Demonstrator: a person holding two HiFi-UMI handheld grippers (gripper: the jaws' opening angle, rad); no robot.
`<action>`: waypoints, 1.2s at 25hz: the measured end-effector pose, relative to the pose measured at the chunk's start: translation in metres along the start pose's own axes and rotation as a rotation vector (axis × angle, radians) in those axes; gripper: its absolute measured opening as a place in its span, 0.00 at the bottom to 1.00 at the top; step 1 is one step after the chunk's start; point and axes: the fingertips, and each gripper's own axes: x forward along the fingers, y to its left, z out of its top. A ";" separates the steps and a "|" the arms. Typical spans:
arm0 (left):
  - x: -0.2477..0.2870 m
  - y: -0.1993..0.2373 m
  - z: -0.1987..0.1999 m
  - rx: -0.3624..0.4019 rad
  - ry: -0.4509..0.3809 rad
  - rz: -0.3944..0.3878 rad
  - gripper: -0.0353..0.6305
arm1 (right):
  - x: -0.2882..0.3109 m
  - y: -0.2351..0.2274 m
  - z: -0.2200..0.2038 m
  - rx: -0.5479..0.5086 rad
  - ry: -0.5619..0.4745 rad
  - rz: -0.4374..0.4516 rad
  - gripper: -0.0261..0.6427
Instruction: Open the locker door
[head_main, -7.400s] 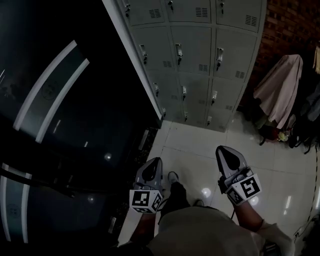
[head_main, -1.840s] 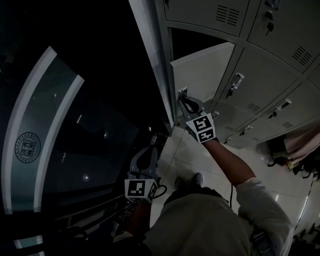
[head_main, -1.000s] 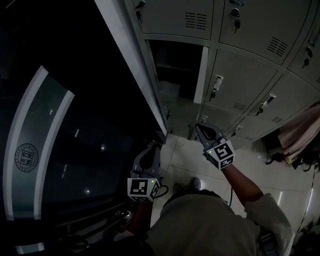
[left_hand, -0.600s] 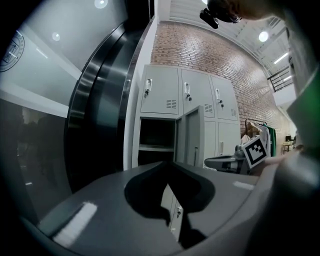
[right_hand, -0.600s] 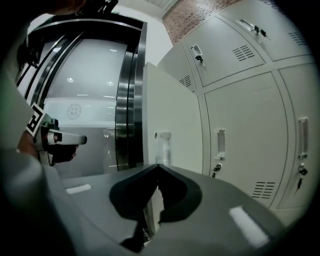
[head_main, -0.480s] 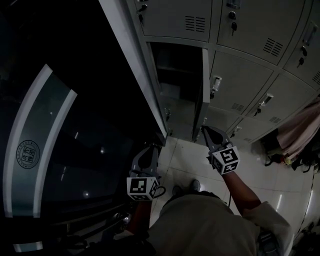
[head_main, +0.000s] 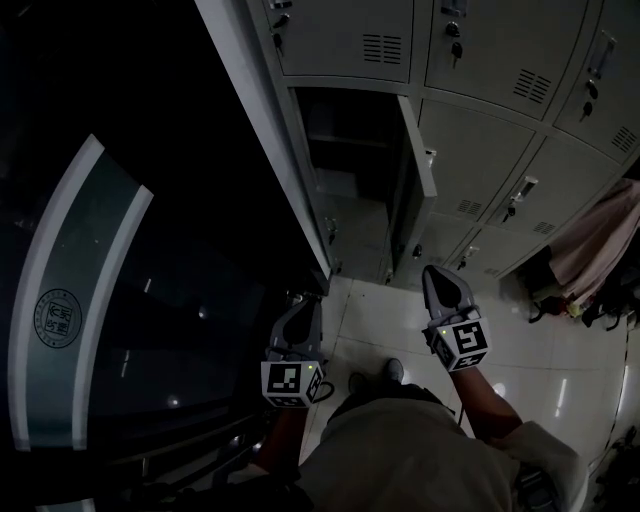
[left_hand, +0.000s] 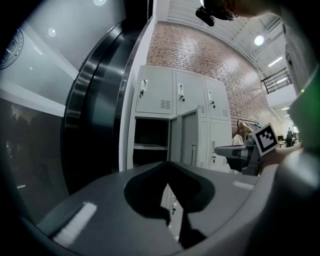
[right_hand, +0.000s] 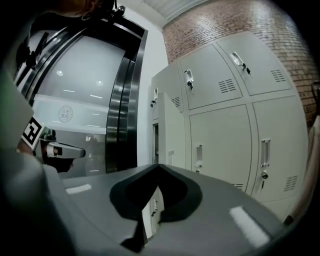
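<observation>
The bank of grey lockers (head_main: 480, 120) stands ahead. One compartment in its left column is open and dark inside (head_main: 345, 165); its door (head_main: 412, 150) is swung out to the right, nearly edge-on. The left gripper view shows the same open compartment (left_hand: 150, 145) and door (left_hand: 187, 145). My right gripper (head_main: 437, 274) hangs below the door, apart from it, shut on nothing (right_hand: 158, 165). My left gripper (head_main: 300, 310) is low by the locker bank's left corner, also shut and empty (left_hand: 167, 163).
A dark curved glass wall with white stripes (head_main: 80, 270) fills the left. A pale garment (head_main: 600, 240) and dark bags hang at the right beside a brick wall. White floor tiles (head_main: 370, 320) lie under the grippers. Closed lockers with latches surround the open one.
The locker door, shut at first, was pulled open by my right gripper. That gripper has since let go and dropped down and back toward me. The left gripper barely moved.
</observation>
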 end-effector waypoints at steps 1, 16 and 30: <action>-0.001 -0.002 0.000 0.002 0.000 -0.010 0.16 | -0.005 0.001 0.003 0.005 -0.007 -0.012 0.04; -0.042 -0.022 0.030 0.020 -0.008 -0.047 0.16 | -0.073 0.029 0.044 0.030 -0.048 -0.045 0.04; -0.150 -0.144 0.076 0.047 -0.021 -0.066 0.16 | -0.264 0.075 0.107 0.038 -0.031 -0.039 0.04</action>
